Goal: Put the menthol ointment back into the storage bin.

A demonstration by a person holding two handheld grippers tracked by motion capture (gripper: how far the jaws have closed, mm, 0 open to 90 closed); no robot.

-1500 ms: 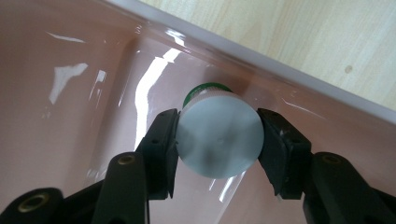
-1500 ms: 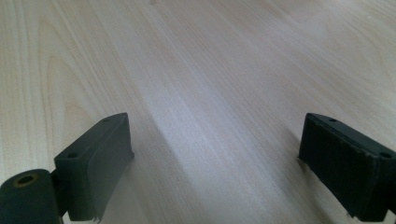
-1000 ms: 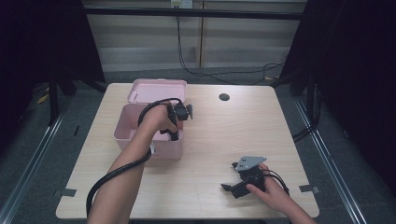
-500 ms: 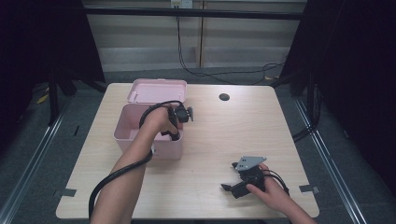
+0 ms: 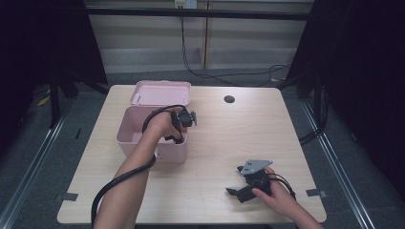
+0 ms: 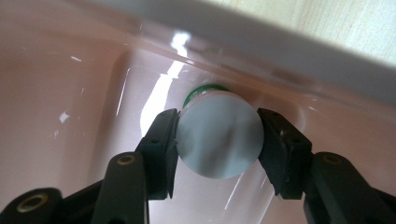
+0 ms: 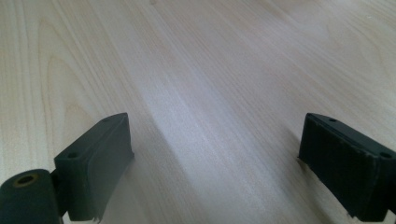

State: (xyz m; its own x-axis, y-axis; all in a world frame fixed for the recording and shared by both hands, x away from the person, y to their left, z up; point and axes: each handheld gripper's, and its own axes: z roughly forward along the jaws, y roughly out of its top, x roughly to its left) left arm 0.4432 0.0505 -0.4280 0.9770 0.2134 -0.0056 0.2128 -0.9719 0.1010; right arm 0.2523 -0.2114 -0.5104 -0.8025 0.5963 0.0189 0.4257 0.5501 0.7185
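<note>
The left gripper (image 6: pixel 217 140) reaches down inside the pink box (image 5: pixel 129 136), its jaws closed on a small bottle's white cap (image 6: pixel 219 135), one jaw on each side. A green rim of the bottle (image 6: pixel 198 91) shows just behind the cap, close to the box's inner wall near a rounded corner. In the high view the left hand (image 5: pixel 162 125) holds this gripper (image 5: pixel 177 136) over the box's right wall, the cable looping back along the forearm.

The box stands on the table (image 5: pixel 267 129) near its left edge, open at the top. Its lid (image 5: pixel 161 92) lies flat just behind it, toward the far left corner, touching or nearly touching the box.

The right gripper (image 7: pixel 212 158) lies low over bare table (image 7: pixel 196 70), jaws spread wide with nothing between them. In the high view it (image 5: pixel 232 191) sits near the table's near right corner, held in the right hand (image 5: pixel 277 196), its grey plate on top, well apart from the box.

A small dark round spot (image 5: pixel 229 99) lies in the table near the far edge, right of the lid; I cannot tell what it is.
</note>
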